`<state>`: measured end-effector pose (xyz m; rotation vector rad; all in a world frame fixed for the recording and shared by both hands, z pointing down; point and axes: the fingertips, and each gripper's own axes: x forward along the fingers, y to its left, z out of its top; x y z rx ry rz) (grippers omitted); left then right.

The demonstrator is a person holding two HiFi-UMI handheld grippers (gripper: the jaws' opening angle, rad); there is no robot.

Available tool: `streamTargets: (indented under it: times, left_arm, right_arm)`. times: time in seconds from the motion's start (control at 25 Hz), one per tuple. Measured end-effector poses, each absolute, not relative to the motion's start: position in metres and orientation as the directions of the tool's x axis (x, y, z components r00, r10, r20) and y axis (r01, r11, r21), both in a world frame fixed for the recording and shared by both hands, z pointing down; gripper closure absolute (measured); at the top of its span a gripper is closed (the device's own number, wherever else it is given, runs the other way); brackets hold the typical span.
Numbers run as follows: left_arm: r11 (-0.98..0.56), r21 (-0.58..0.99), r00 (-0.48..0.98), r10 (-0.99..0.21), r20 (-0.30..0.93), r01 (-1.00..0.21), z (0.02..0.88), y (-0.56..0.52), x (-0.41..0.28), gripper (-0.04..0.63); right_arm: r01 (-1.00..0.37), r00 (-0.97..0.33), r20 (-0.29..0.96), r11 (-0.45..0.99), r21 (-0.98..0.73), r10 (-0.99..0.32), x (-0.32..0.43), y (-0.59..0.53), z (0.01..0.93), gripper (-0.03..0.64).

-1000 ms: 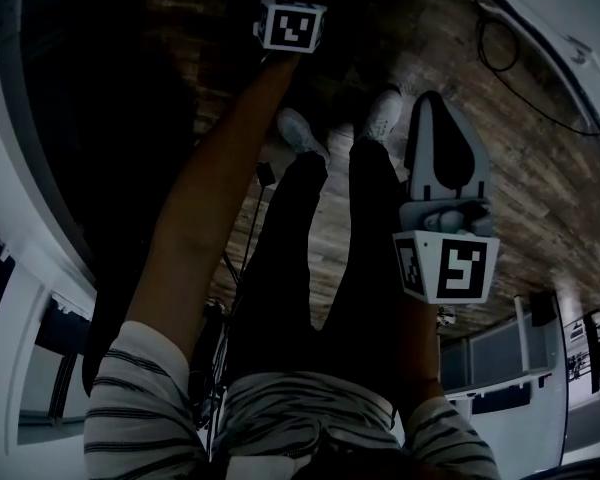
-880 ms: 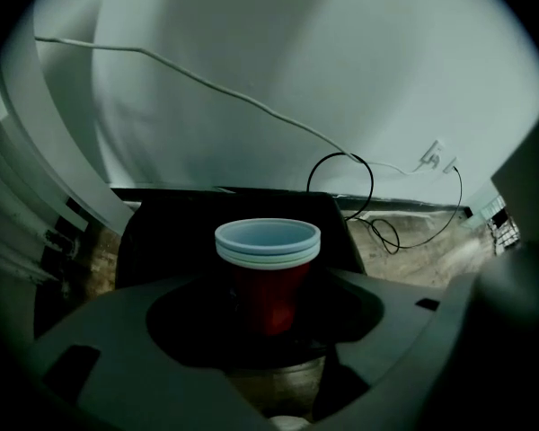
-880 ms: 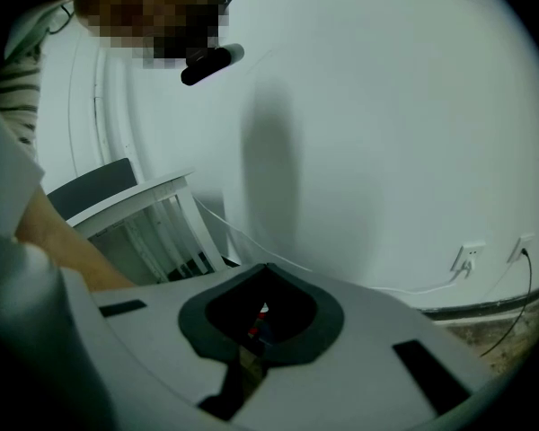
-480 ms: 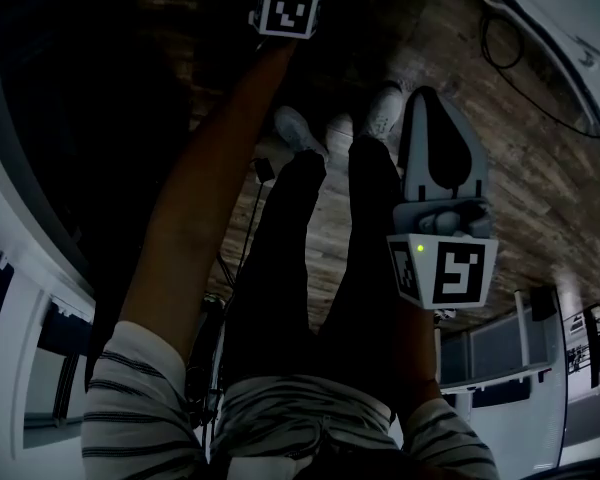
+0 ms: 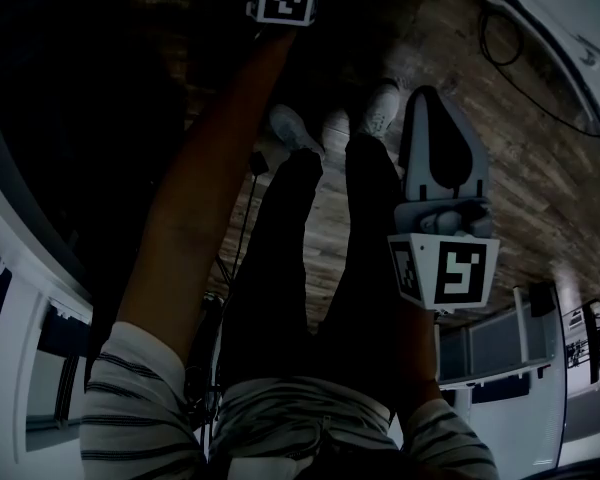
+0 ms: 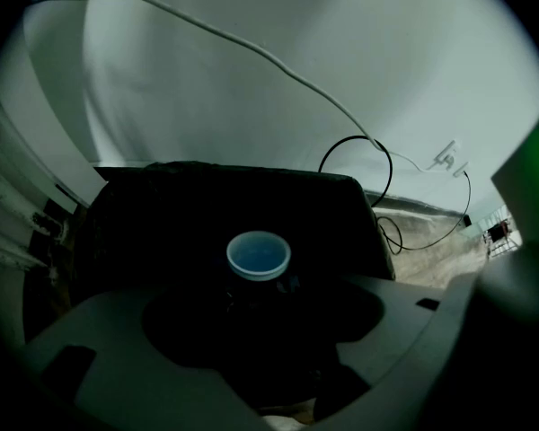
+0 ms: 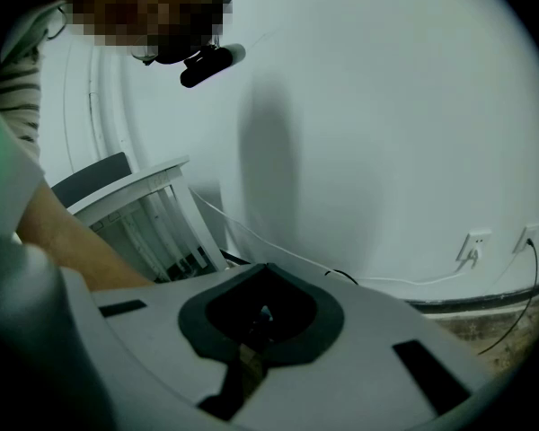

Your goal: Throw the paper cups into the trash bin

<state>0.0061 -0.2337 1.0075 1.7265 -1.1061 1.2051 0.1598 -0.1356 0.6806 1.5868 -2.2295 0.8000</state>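
We are looking down past a striped shirt (image 5: 140,408) and dark trousers (image 5: 310,268) to two pale shoes (image 5: 383,108), which are standing on a wooden floor (image 5: 540,168).

Nearest to us, the right hand-held gripper (image 5: 432,103) is hanging beside the right leg and pointing toward the floor. Its jaws are meeting at the tips and are carrying nothing. Its own view is facing a white wall (image 7: 386,106) with a socket (image 7: 472,241) low down.

Farther out, the left arm (image 5: 210,168) is reaching straight ahead. Only the marker cube (image 5: 283,0) of the left hand-held gripper (image 6: 260,287) is showing, at the top edge of the head view. In the left gripper view its jaws are gripping the dark body of a cup (image 6: 259,255). The cup is sitting upright between them, its blue inside facing the camera. It is not in the bin (image 6: 162,214), whose black bulk is filling the view directly beyond it. We cannot tell whether the cup is hanging over the opening.

Behind the bin a pale wall is rising, with a white cable (image 6: 251,52) slanting across it. A black cable (image 6: 359,164) is looping down to the floor at the right.
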Motion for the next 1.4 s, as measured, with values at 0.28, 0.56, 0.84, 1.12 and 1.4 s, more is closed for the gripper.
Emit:
streamTargets:
  times: [0.28,0.56,0.84,1.12,1.4]
  left_arm:
    - [-0.333,0.087,0.171,-0.233,0.957,-0.939,1.004,-0.236,0.000,0.308]
    - [-0.321,0.093,0.178,-0.247,0.952,-0.943,0.991,-0.233,0.001,0.308]
    - [-0.309,0.087,0.176,-0.273,0.946,-0.947,0.969,-0.227,-0.001,0.336]
    - [-0.256,0.121,0.195,-0.286,0.938,-0.959,0.942,-0.218,0.006,0.387]
    - [-0.207,0.186,0.250,-0.348,0.904,-0.960,0.897,-0.217,0.014,0.450]
  right_arm:
    - [-0.927,-0.357,0.514,0.226,-0.300,-0.780,0.156,-0.139,0.676,0.606]
    - [-0.920,-0.374,0.494,0.247,-0.304,-0.785,0.153,-0.137,0.666,0.607]
    - [-0.920,-0.376,0.489,0.255,-0.297,-0.787,0.154,-0.128,0.653,0.606]
    - [-0.925,-0.367,0.485,0.256,-0.281,-0.793,0.159,-0.123,0.634,0.607]
    - [-0.922,-0.379,0.479,0.275,-0.273,-0.792,0.159,-0.113,0.609,0.606]
